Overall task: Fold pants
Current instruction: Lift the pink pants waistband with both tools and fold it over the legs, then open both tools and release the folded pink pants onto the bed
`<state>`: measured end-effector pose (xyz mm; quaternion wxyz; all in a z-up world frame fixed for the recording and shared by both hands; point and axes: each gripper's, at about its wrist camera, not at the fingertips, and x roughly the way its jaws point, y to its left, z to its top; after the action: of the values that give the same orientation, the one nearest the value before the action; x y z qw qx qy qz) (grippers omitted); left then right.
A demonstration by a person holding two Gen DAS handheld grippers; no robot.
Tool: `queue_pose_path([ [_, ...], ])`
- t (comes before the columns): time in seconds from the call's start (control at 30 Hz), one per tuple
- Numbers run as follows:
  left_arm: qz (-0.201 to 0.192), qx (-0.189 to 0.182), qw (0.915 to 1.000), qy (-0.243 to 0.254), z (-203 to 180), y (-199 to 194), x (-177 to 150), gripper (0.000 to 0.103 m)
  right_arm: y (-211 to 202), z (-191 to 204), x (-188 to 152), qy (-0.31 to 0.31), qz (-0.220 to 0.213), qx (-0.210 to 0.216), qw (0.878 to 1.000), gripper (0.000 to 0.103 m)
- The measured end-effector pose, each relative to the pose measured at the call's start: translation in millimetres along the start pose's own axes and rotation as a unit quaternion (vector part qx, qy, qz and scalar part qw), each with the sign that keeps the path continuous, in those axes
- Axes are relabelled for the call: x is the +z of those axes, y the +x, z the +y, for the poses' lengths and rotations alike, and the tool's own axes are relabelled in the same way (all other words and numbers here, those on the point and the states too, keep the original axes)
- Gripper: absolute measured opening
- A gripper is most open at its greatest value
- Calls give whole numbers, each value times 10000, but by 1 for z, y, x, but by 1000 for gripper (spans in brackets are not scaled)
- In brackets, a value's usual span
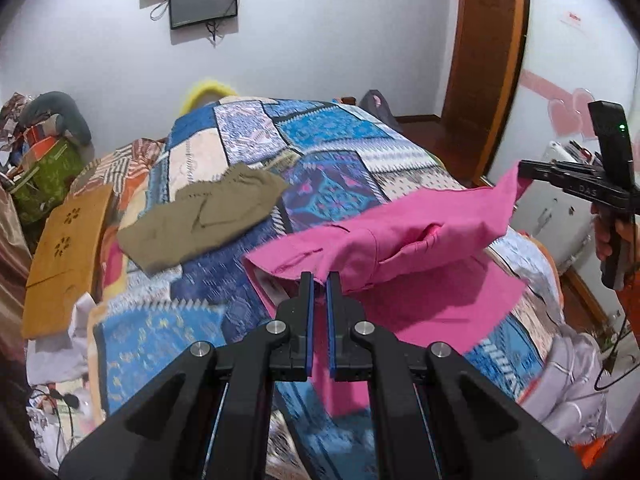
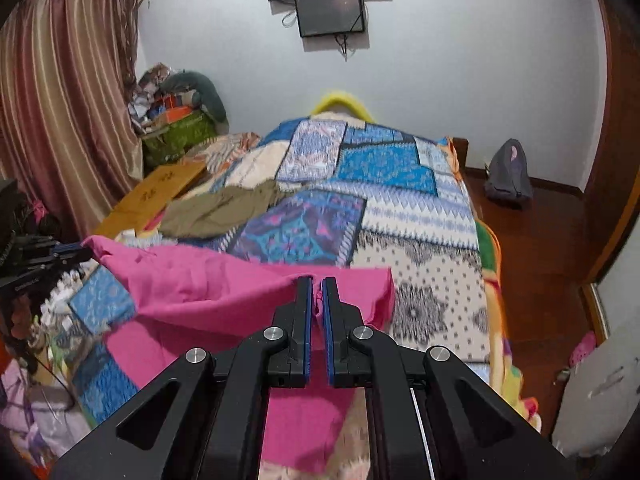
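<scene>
The pink pants [image 1: 400, 240] hang stretched above the patchwork bedspread [image 1: 332, 184], held at two ends. My left gripper [image 1: 319, 278] is shut on one edge of the pink cloth. My right gripper [image 2: 318, 282] is shut on the other edge [image 2: 240, 280]. In the left wrist view the right gripper [image 1: 528, 170] shows at the far right, pinching the cloth's corner. In the right wrist view the left gripper [image 2: 86, 252] shows at the far left on the opposite corner. The cloth sags between them and drapes down toward me.
Folded olive-brown pants [image 1: 204, 216] lie further up the bed. An orange cardboard box [image 1: 68, 256] sits at the bed's left edge, with clutter and a green box [image 1: 48, 176] beyond. A wooden door [image 1: 484, 60], a grey bag [image 2: 508, 176] on the floor, curtains [image 2: 60, 112].
</scene>
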<state>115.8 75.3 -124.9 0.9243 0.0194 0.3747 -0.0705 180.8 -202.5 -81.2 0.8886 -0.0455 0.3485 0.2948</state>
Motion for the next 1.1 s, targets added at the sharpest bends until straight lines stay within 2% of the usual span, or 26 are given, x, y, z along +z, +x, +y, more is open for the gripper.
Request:
queue_pose_path([
  [0.17,133,19,9999,20,-10,-2,-22,4,-10,3,-27,151,98,95,9998,5],
  [0.4,509,-102,9986,-121,-3,7,-50,4,-7,-1,-63,534,340,204,9978,5],
  [0.5,619,-140,9977,-231,0,10,-62,2,-5,0,-75,616,445,136,9970,5],
  [0.6,708,-183,9969,-286,1,13,-70,2,-2,6,-83,396,546,-195,9975,5],
  [0.8,823,-37,9958,-401,3,8,-76,2,1,12,-97,248,685,-331,9968,5],
  [0.9,830,3,9951,-543,9,3,-74,2,0,4,-105,449,760,-310,9956,8],
  [1.0,774,31,9950,-634,13,-1,-67,2,-6,-1,-111,537,835,-472,9939,21],
  [1.1,690,-7,9953,-683,12,-4,-57,3,-17,-7,-111,581,834,-712,9923,22],
])
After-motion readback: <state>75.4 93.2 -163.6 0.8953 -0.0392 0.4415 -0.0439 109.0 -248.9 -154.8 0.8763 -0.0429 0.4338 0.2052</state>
